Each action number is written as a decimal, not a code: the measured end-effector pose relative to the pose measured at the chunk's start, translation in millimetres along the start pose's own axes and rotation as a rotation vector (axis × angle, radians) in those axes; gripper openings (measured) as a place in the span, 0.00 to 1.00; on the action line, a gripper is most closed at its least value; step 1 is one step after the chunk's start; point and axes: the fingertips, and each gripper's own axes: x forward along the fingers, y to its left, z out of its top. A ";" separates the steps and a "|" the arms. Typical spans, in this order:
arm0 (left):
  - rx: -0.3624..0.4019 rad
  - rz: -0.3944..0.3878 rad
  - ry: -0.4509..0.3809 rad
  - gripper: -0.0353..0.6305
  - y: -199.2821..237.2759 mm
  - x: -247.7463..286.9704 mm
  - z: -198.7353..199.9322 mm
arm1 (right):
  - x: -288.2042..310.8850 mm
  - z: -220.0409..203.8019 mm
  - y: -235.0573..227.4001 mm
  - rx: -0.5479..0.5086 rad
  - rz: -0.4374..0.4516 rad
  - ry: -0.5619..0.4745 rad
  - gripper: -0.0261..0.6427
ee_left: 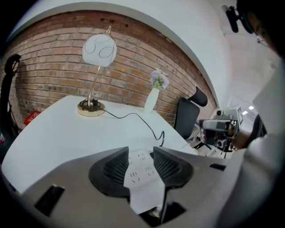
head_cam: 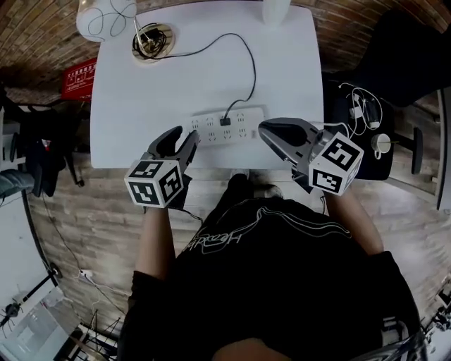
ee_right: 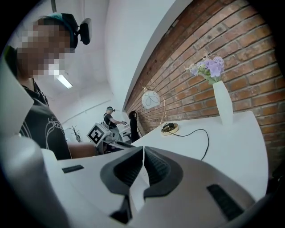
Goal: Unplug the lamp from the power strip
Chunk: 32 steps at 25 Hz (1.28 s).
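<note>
lamp (head_cam: 106, 17): far left corner of table (head_cam: 282, 63)
plug (head_cam: 225, 121): in power strip (head_cam: 208, 128), near front edge
left gripper (head_cam: 182, 138): fingers spread, empty, beside power strip's left end
right gripper (head_cam: 266, 130): fingers pressed together, empty, right of power strip

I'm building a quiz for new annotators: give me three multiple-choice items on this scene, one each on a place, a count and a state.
1. Where does the lamp's base stand? A. the table's far left corner B. the floor C. a chair
2. How many plugs sit in the power strip? A. none B. one C. three
3. How do the left gripper's jaws stand? A. pressed together B. clamped on a cable C. apart, gripping nothing
Key: 1 A, the head view shows it there; 2 B, one black plug is in; 3 C, a gap shows between them.
</note>
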 end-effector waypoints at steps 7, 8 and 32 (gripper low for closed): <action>-0.050 -0.028 0.135 0.34 33.0 39.2 -25.8 | 16.6 -17.9 -14.4 0.065 -0.063 -0.005 0.03; -0.051 -0.030 0.149 0.35 35.7 43.1 -28.7 | 18.1 -19.2 -16.1 0.060 -0.069 -0.010 0.03; -0.068 -0.074 0.187 0.36 45.7 64.4 -44.3 | 92.4 -70.3 -26.0 -0.405 -0.013 0.290 0.15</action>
